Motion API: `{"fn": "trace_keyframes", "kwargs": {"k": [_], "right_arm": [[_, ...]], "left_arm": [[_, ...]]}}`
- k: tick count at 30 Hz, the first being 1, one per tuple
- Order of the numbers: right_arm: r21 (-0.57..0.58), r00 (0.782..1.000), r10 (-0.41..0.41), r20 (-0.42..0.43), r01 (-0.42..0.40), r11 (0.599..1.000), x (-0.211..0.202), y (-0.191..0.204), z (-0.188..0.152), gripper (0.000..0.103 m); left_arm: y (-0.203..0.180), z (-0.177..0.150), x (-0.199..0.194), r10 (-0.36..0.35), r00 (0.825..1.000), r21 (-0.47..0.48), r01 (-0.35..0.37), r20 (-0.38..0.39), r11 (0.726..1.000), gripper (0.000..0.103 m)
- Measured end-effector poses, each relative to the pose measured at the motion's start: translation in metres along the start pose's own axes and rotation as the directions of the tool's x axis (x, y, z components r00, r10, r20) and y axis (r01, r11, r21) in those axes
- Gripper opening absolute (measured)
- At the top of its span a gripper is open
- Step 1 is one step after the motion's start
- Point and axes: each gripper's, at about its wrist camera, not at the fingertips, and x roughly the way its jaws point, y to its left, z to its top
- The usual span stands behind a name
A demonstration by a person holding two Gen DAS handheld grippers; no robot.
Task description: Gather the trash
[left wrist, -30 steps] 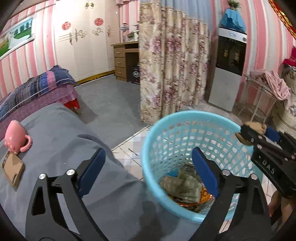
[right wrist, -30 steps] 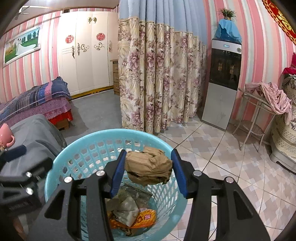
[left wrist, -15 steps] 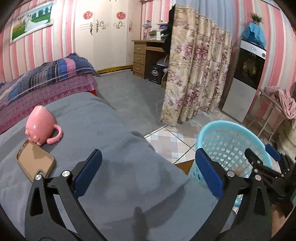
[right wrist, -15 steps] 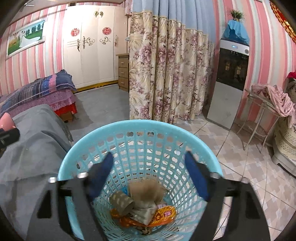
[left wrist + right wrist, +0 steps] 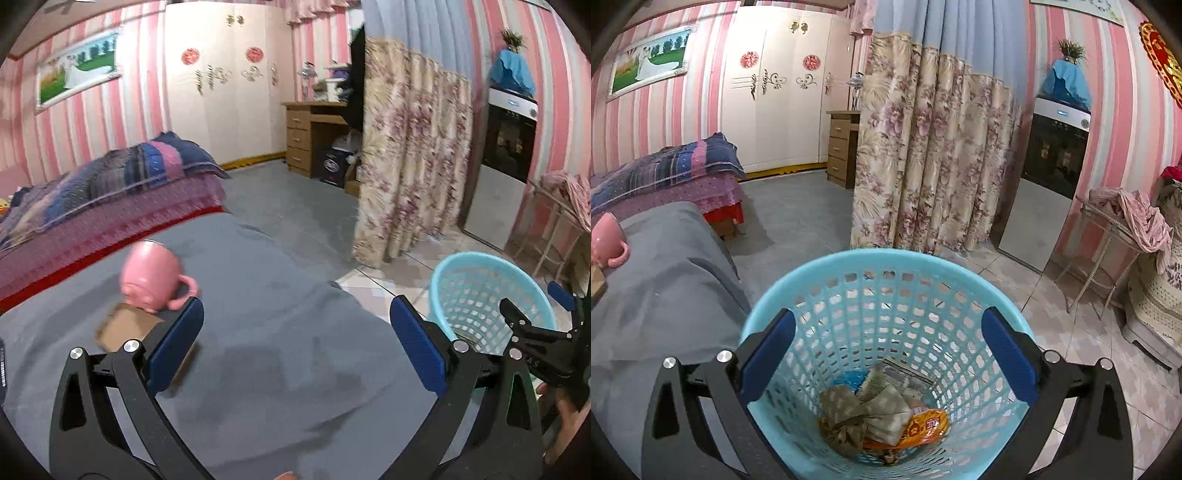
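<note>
Both grippers hold nothing. Right gripper (image 5: 888, 349) is opening wide above the blue basket (image 5: 886, 260), where crumpled trash (image 5: 871, 413) lies at the bottom. Left gripper (image 5: 295, 341) gapes over the grey bed (image 5: 266, 295).

Between the right gripper's (image 5: 888, 354) opening jaws nothing is standing; below them the blue basket's (image 5: 886, 258) mouth is lying unobstructed, crumpled trash (image 5: 871, 413) sitting only at its bottom. Ahead of the left gripper's (image 5: 295, 339) wide jaws bare grey cover (image 5: 280, 295) is stretching free; a pink mug (image 5: 151, 277) and brown card (image 5: 122, 326) are crowding the left jaw.
</note>
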Motion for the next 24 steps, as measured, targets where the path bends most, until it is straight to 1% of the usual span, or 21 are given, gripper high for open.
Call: {"fn": "trace_keyframes", "kwargs": {"k": [2, 4, 5, 8, 11, 13, 14, 19, 24], "right_arm": [[0.021, 1.000, 0.020, -0.001, -0.020, 1.000, -0.005, 0.002, 0.003, 0.098], [0.045, 0.998, 0.061, 0.007, -0.061, 0.997, -0.014, 0.007, 0.006, 0.098], [0.043, 0.997, 0.080, 0.012, -0.081, 0.996, -0.020, 0.010, 0.007, 0.098], [0.016, 0.996, 0.088, 0.025, -0.089, 0.996, -0.032, 0.020, 0.009, 0.098], [-0.013, 0.992, 0.119, 0.036, -0.119, 0.993, -0.054, 0.033, 0.007, 0.099], [-0.023, 0.990, 0.135, 0.044, -0.134, 0.991, -0.066, 0.040, 0.007, 0.099], [-0.025, 0.988, 0.145, 0.046, -0.144, 0.989, -0.070, 0.043, 0.007, 0.099], [-0.027, 0.978, 0.199, 0.068, -0.198, 0.980, -0.100, 0.060, 0.007, 0.099], [-0.030, 0.968, 0.239, 0.071, -0.237, 0.971, -0.128, 0.079, 0.002, 0.099]], "left_arm": [[0.015, 0.001, -0.014, 0.005, 1.000, -0.068, -0.004, 0.018, 0.998, 0.098], [0.027, 0.000, -0.026, 0.009, 0.999, -0.132, -0.005, 0.031, 0.991, 0.098], [0.036, -0.003, -0.035, 0.014, 0.999, -0.181, -0.007, 0.039, 0.983, 0.098], [0.049, -0.010, -0.055, 0.021, 0.999, -0.239, -0.009, 0.050, 0.971, 0.098], [0.060, -0.015, -0.078, 0.065, 0.996, -0.231, -0.049, 0.062, 0.972, 0.098], [0.068, -0.027, -0.100, 0.108, 0.992, -0.235, -0.088, 0.072, 0.968, 0.098], [0.070, -0.031, -0.105, 0.117, 0.990, -0.234, -0.097, 0.073, 0.967, 0.098], [0.087, -0.063, -0.130, 0.213, 0.977, -0.178, -0.206, 0.019, 0.962, 0.098], [0.110, -0.086, -0.156, 0.254, 0.967, -0.193, -0.251, -0.006, 0.949, 0.098]]}}
